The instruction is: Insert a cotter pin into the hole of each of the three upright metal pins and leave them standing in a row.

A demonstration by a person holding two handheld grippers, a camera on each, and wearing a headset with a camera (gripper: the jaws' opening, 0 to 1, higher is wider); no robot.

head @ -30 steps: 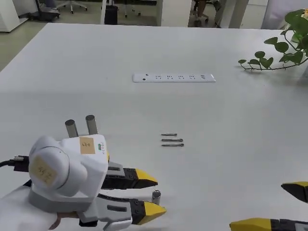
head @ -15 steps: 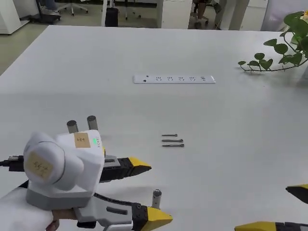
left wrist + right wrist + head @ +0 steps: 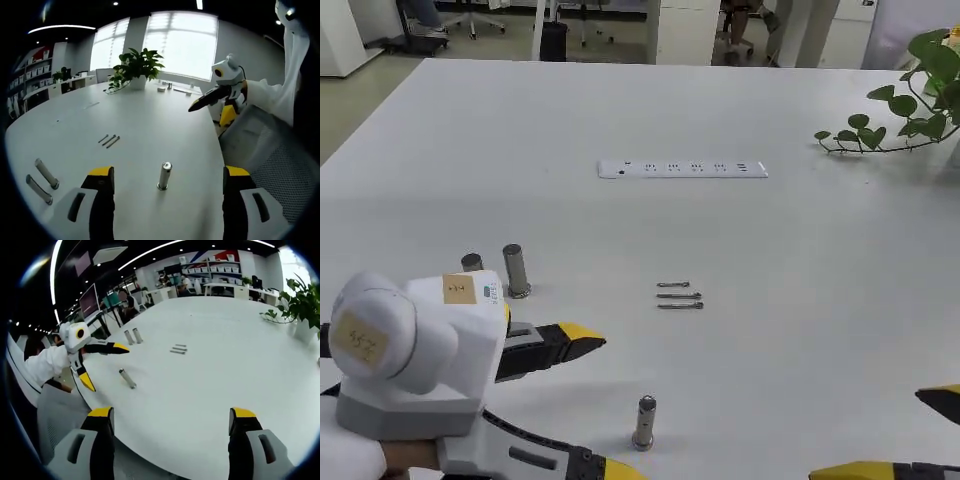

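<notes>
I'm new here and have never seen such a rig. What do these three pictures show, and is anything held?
No robot: a person holds two hand grippers with yellow-tipped jaws. The wide picture comes from a headset camera; each round one from a camera on a gripper, looking along its jaws. On the white table stand three metal pins: one pin just ahead of the open left gripper, two other pins farther off. Three cotter pins lie loose; a power strip and plant sit farther back. The right gripper is open too. Nothing is held.
</notes>
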